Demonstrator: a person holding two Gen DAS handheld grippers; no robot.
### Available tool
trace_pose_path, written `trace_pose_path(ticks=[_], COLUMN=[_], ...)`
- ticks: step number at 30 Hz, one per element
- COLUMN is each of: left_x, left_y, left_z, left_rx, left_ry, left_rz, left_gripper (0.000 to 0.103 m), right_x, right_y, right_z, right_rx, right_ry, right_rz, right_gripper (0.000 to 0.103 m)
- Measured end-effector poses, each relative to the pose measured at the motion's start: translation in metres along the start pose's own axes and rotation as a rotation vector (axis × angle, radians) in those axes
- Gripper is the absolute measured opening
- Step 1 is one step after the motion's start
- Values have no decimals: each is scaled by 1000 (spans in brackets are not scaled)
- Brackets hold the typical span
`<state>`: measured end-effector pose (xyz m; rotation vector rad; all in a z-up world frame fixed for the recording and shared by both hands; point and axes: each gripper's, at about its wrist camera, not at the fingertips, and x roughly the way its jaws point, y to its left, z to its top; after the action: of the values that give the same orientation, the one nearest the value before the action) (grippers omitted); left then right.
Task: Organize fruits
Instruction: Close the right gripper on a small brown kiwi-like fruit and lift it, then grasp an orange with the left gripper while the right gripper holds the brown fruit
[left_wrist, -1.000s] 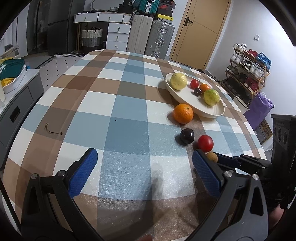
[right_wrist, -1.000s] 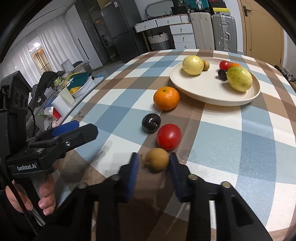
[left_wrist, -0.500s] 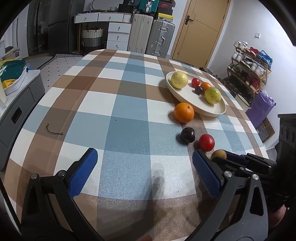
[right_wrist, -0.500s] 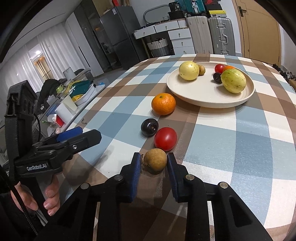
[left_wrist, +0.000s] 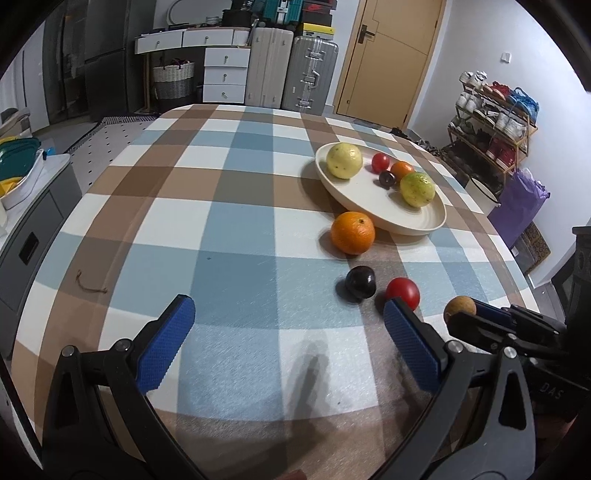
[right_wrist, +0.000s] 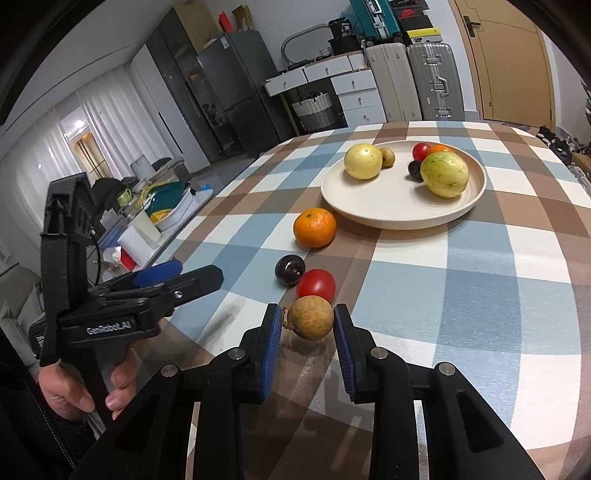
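Checked table (left_wrist: 229, 229); cream plate (right_wrist: 373, 218) already bears several fruits. Left gripper (left_wrist: 284, 343) spread wide, idle. Right gripper (right_wrist: 306, 326) clamps brown longan (right_wrist: 310, 317), clear of cloth. Step: carry. Next: over plate, release gently.

Left wrist view: small brown fruit (left_wrist: 459, 307) partly covered by the right gripper's fingers (left_wrist: 491, 316); red tomato (left_wrist: 403, 291) clipped by a blue left finger (left_wrist: 410, 343). Plate (left_wrist: 373, 214): small orange (left_wrist: 402, 168) half hidden behind the green fruit (left_wrist: 417, 189). Right wrist view: the hand (right_wrist: 79, 391) is cut off at the frame's dark edge.
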<state>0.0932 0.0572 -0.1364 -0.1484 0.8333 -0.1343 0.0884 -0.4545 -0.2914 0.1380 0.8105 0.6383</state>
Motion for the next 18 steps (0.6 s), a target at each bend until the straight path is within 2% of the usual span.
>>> trace_pose_path(ticks=[7, 13, 18], left_x=[15, 39, 57], left_y=[-15, -29, -33], left_z=[21, 33, 42], left_rx=[31, 71, 63], left_ry=[2, 38, 49], left_rz=[-3, -10, -9], left_gripper=[102, 102, 102], right_x=[-10, -16, -19], right_y=[-9, -21, -33], right_z=[2, 4, 9], right_rx=[21, 42, 59], right_ry=[-28, -43, -53], right_rz=[15, 26, 27], right_gripper=[29, 29, 29])
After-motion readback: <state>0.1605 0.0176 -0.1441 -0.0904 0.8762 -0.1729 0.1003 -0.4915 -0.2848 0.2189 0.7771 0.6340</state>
